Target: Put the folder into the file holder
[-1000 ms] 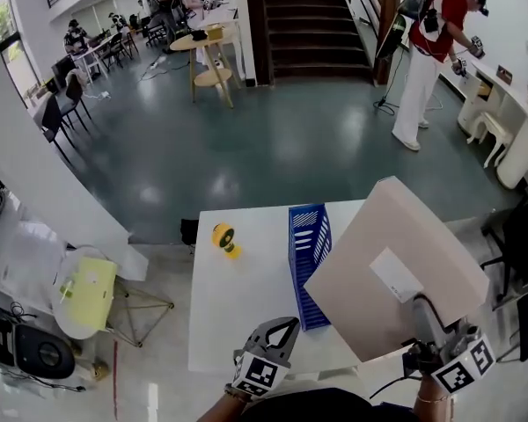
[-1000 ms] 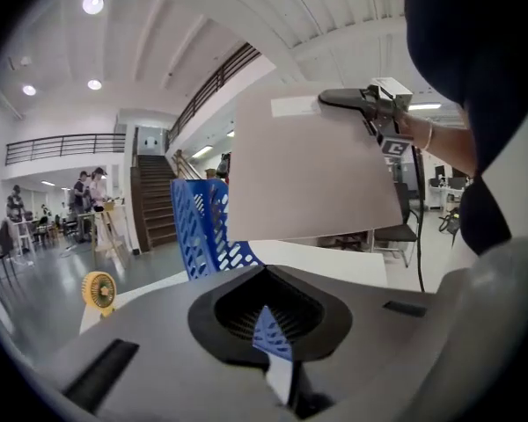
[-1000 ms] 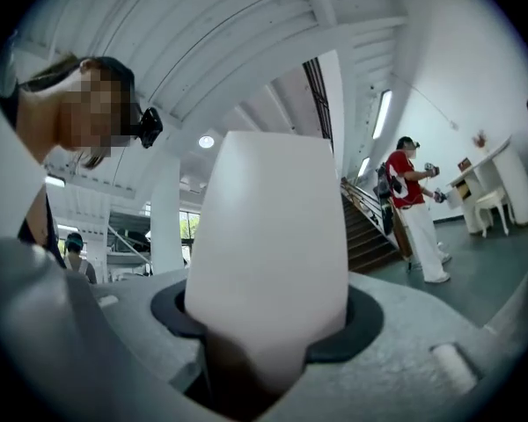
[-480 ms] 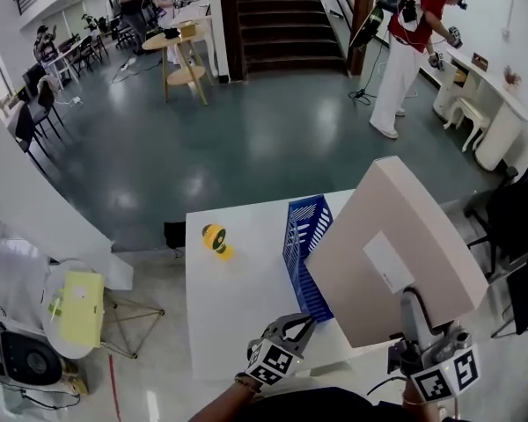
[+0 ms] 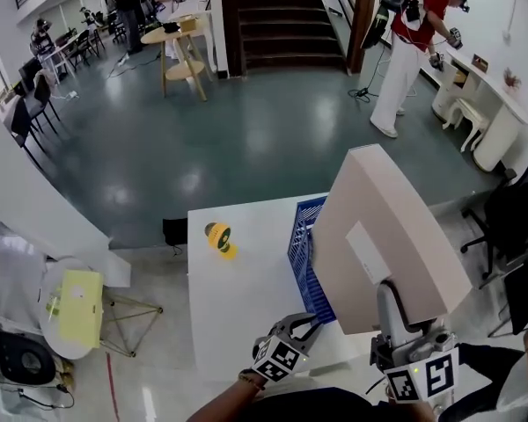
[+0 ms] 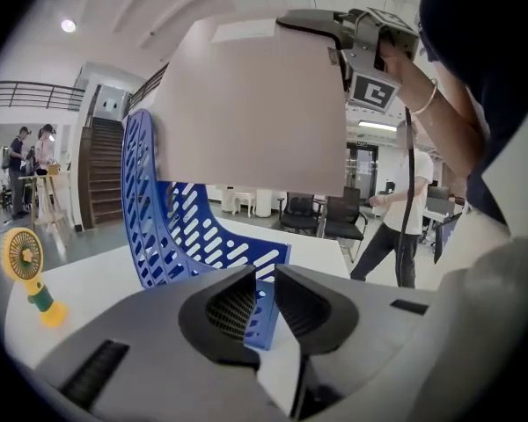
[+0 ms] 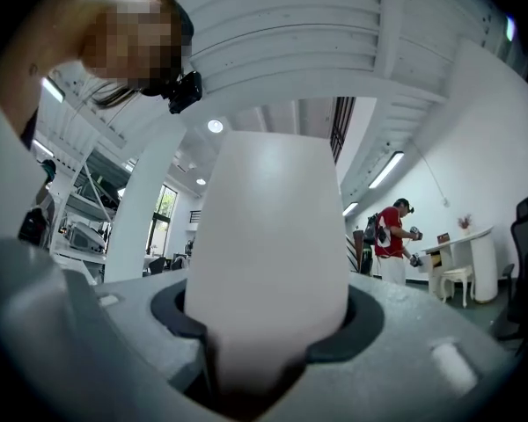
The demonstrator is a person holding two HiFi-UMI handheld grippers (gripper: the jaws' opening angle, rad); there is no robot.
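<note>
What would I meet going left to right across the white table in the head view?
Yellow handheld fan → blue slotted plastic file holder → beige box folder, held up at the right.

The pale beige folder [image 5: 378, 236], thick with a white label [image 5: 367, 255] on its spine, hangs tilted in the air, clamped at its lower end by the right hand-held gripper [image 5: 387, 297]. The blue slotted file holder [image 5: 304, 253] stands upright on the white surface [image 5: 238, 306], partly under the folder.
</note>
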